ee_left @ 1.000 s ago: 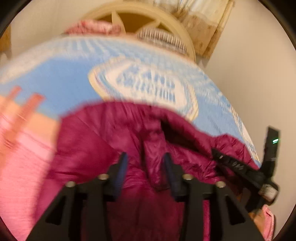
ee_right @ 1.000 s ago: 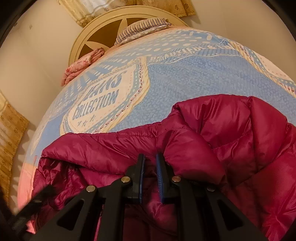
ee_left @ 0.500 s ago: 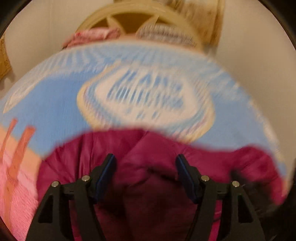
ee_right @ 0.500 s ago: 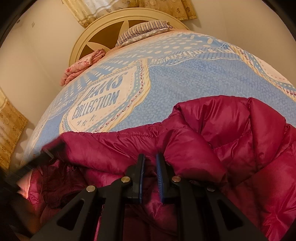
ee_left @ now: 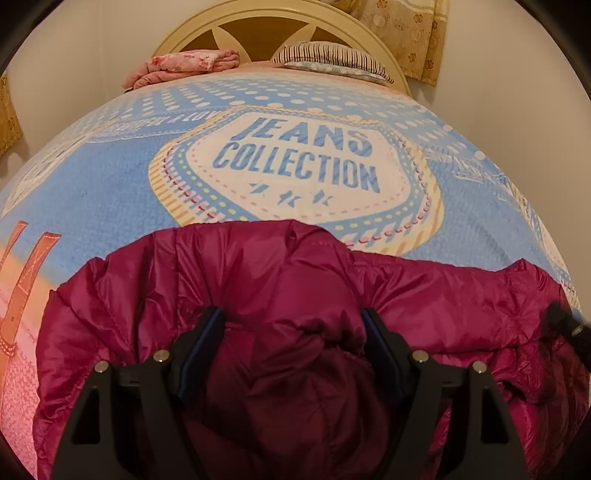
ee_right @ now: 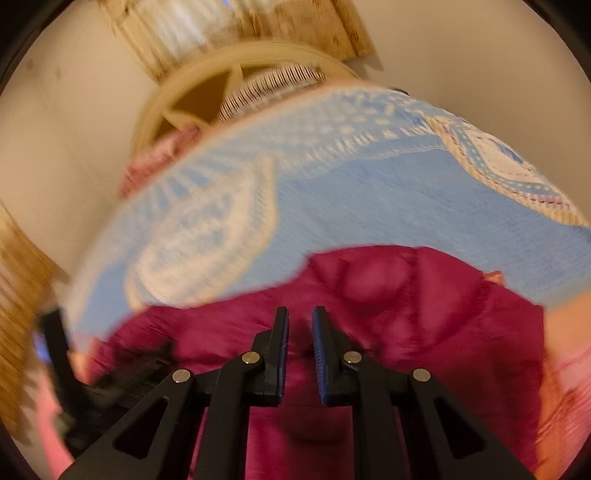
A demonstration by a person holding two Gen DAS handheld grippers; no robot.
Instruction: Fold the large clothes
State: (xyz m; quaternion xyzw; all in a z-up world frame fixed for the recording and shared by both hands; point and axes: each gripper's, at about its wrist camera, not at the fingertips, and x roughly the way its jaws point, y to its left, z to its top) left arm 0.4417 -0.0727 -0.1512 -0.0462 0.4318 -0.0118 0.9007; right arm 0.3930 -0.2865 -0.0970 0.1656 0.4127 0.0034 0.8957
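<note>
A bed is covered by a light-blue bedspread (ee_left: 110, 192) printed with a cream badge (ee_left: 295, 170) on which "JEANS COLLECTION" can be read. At the far end, a folded pink floral cloth (ee_left: 181, 66) and a striped pillow (ee_left: 328, 59) are laid side by side against a rounded cream headboard (ee_left: 258, 14) with spoke-like cutouts. A patterned yellow curtain (ee_left: 417, 33) is hung on the plain pale wall (ee_left: 74, 48) behind the headboard.

Puffer jacket (ee_left: 280, 280) heaped on near end of bedspread (ee_left: 110, 177); headboard (ee_left: 280, 22) at far end, folded cloth (ee_left: 181, 66) far left, pillow (ee_left: 328, 57) far right, curtain (ee_left: 417, 33) behind right.
</note>
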